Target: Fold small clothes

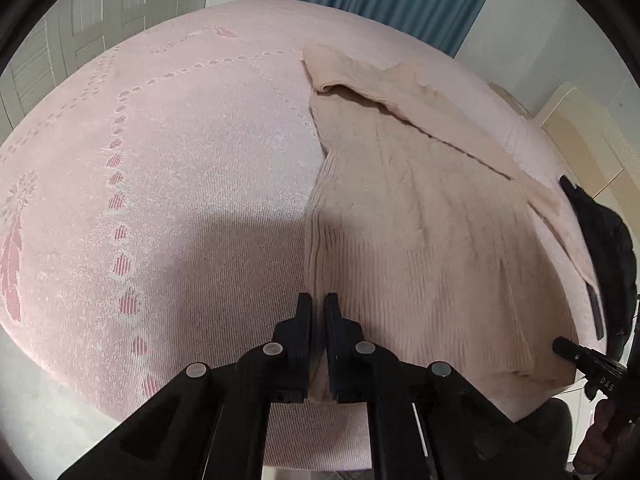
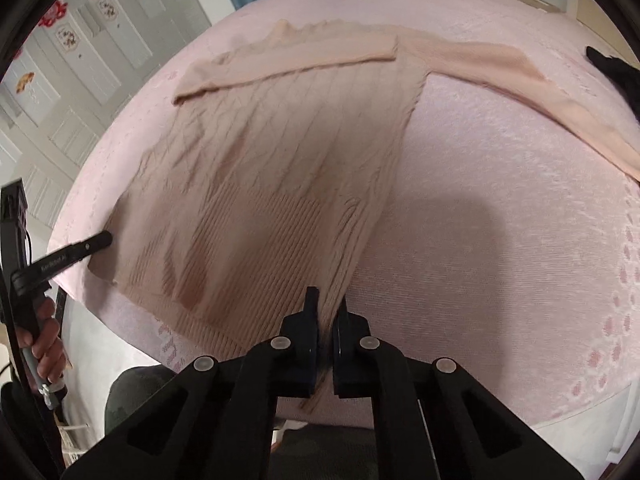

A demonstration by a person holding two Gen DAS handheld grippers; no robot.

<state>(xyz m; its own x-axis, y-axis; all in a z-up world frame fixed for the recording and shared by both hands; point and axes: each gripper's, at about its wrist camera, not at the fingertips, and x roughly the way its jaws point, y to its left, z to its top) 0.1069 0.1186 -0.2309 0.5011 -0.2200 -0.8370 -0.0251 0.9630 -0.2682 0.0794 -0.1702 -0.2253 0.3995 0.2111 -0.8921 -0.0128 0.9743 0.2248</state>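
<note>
1. The beige knit sweater [image 2: 280, 168] lies spread flat on the pink bedspread [image 2: 500, 240], one sleeve folded across the chest, the other stretched out sideways.
2. My left gripper [image 1: 318, 308] is clamped on the hem's left corner; my right gripper [image 2: 326, 308] pinches the right corner.
3. I judge folding barely begun: one sleeve is in, and the body fold is still ahead.

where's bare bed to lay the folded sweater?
Free: pink bedspread beside the beige sweater toward the wardrobe doors; also the patch between body and spread sleeve. Crowded: the black item at the sleeve end.
</note>
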